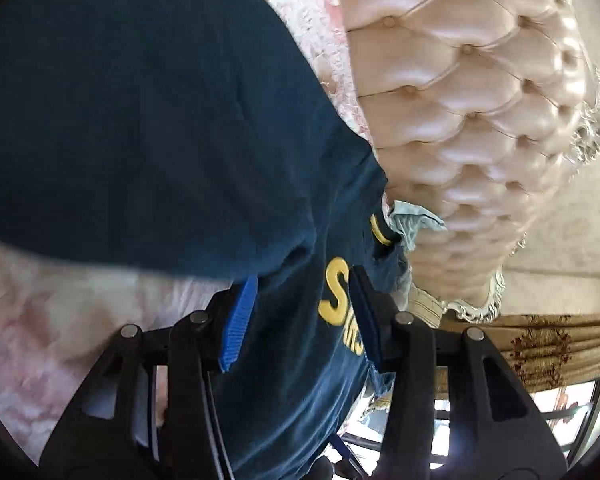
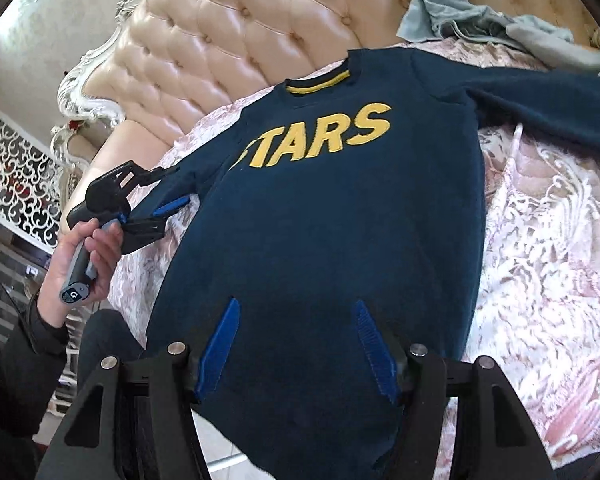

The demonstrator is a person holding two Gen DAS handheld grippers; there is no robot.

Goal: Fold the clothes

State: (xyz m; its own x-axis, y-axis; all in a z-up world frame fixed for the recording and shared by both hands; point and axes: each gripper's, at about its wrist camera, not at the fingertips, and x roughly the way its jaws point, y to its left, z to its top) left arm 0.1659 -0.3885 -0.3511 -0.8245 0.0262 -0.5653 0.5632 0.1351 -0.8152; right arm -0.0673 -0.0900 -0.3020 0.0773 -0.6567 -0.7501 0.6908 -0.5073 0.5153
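Note:
A navy sweatshirt (image 2: 320,220) with yellow "STARS" lettering lies face up on the pink lace bedspread (image 2: 540,240), collar toward the headboard. My right gripper (image 2: 296,308) is open above its lower body, near the hem. My left gripper (image 2: 180,186), held by a person's hand (image 2: 80,264), is at the sweatshirt's left sleeve with its fingers apart and the sleeve cloth between them. In the left wrist view the sweatshirt (image 1: 140,120) fills the frame, and navy cloth runs between the spread fingers of the left gripper (image 1: 305,296). The other sleeve stretches out to the right.
A tufted beige headboard (image 2: 220,40) stands behind the bed. A crumpled grey-blue garment (image 2: 460,16) lies against it at the back right, also seen as grey-blue garment (image 1: 416,220). A white lattice panel (image 2: 16,168) is at the far left. Gold curtains (image 1: 540,344) hang beyond the bed.

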